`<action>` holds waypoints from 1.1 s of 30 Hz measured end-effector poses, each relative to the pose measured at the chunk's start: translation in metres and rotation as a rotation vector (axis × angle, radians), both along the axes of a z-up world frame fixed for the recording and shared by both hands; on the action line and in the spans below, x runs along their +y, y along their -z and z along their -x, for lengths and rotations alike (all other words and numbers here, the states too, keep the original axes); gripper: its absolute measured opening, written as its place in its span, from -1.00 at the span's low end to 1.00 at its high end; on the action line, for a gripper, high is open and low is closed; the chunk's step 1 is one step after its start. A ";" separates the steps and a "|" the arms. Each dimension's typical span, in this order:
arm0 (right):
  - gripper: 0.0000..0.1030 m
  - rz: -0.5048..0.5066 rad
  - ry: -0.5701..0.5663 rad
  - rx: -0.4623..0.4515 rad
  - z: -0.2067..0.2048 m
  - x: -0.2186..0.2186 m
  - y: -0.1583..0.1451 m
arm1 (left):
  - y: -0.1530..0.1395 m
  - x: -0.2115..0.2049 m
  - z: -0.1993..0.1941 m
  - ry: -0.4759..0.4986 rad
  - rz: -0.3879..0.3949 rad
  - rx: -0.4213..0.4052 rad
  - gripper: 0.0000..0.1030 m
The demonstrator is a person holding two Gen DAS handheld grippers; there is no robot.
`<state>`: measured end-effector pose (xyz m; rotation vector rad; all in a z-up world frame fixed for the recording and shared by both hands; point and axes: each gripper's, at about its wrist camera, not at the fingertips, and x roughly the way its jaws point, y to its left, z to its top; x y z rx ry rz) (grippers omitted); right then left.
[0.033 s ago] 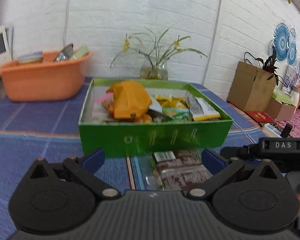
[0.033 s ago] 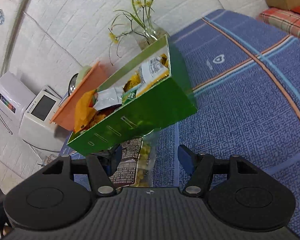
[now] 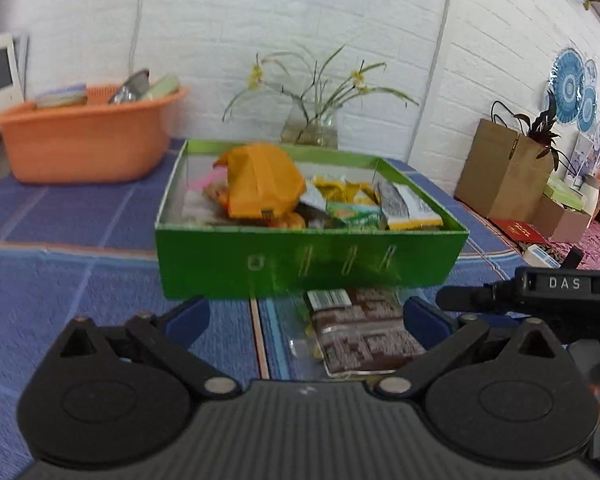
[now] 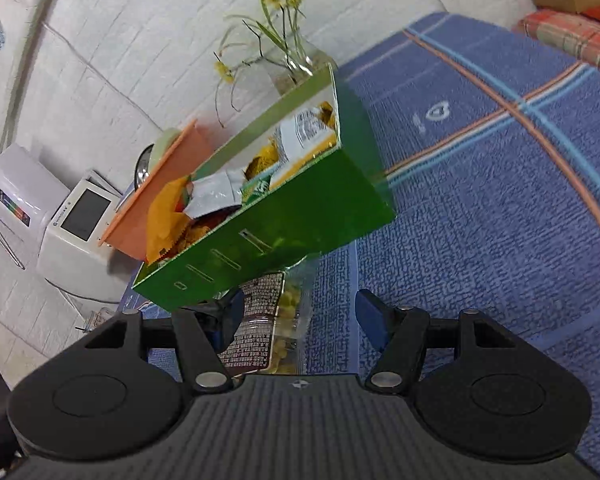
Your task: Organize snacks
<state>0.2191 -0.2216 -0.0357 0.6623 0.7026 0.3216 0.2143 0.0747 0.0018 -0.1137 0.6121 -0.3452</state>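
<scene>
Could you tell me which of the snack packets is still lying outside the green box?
The clear packet with the brown label, lying on the blue cloth just in front of the green box, between the open left hand-held gripper fingers. The other packets sit inside the box.

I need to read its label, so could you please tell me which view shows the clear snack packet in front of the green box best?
The left wrist view: the snack packet lies level and mostly unobstructed before the green box. In the right wrist view the packet appears tilted, partly hidden by the box and a claw finger.
</scene>
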 end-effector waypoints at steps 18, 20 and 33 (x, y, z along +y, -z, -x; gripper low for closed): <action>-0.12 0.342 -0.146 -0.286 0.024 0.064 -0.044 | 0.009 -0.020 0.009 0.085 0.140 0.094 -0.16; -0.17 0.346 -0.136 -0.326 0.033 0.062 -0.055 | 0.000 -0.014 0.016 0.091 0.171 0.081 -0.18; -0.26 0.351 -0.174 -0.482 0.059 0.082 -0.098 | -0.039 0.023 0.051 0.048 0.260 -0.031 -0.21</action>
